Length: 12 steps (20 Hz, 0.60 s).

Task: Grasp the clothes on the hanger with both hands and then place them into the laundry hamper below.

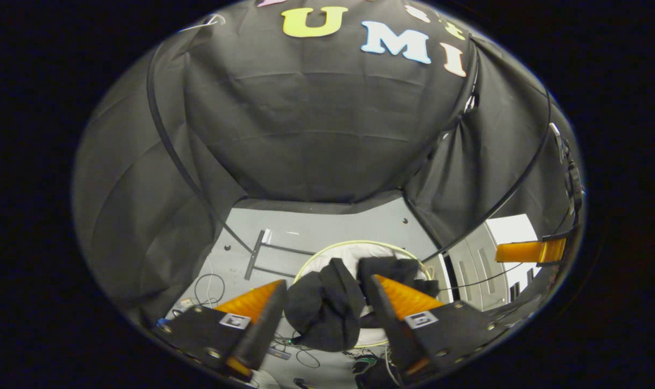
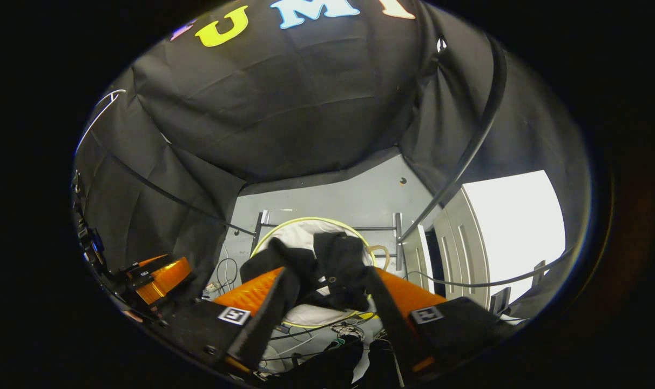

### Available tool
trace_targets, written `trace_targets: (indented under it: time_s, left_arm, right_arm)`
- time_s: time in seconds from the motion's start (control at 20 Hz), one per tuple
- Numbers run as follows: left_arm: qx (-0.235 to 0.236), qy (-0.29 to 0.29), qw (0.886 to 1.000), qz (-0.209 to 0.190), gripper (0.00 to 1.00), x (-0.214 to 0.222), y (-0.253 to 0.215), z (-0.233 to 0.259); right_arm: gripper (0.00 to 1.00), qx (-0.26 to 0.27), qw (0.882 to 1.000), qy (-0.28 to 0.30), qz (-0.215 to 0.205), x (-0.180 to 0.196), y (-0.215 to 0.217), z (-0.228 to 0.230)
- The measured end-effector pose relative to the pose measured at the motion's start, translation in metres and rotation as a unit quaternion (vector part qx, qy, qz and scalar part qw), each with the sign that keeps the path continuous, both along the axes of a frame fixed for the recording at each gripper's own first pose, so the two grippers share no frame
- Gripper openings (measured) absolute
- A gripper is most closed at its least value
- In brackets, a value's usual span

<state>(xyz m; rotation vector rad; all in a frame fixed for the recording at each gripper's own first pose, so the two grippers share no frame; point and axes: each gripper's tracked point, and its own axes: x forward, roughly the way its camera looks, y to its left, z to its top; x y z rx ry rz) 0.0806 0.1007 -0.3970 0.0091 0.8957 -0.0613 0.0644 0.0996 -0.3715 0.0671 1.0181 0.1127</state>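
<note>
Both grippers, left and right, stand wide apart, gripping nothing; black clothes lie draped over the hamper rim. Risk: cloth overhanging that rim could slide out.

Black clothes drape the hamper mouth; floor behind lies open.

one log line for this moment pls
phase: over hamper | left claw: open around black clothes | right claw: open | laundry hamper: clothes draped over rim
</note>
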Motion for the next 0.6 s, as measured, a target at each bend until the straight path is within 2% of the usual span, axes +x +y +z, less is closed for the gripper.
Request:
trace_targets:
  time_s: [0.05, 0.3, 0.6]
  left_arm:
    - [0.002, 0.000, 1.000, 0.008, 0.94, -0.004, 0.003, 0.001]
    - [0.017, 0.002, 1.000, 0.025, 0.95, -0.032, 0.005, 0.001]
    - [0.022, -0.031, 0.998, 0.040, 0.95, -0.053, -0.015, 0.055]
  right_arm:
    - [1.00, -0.003, 1.000, -0.005, -0.003, -0.003, -0.004, 0.002]
    - [0.98, -0.017, 0.999, -0.025, -0.022, -0.010, -0.028, 0.011]
    - [0.99, -0.012, 0.996, -0.074, -0.045, -0.009, -0.070, 0.048]
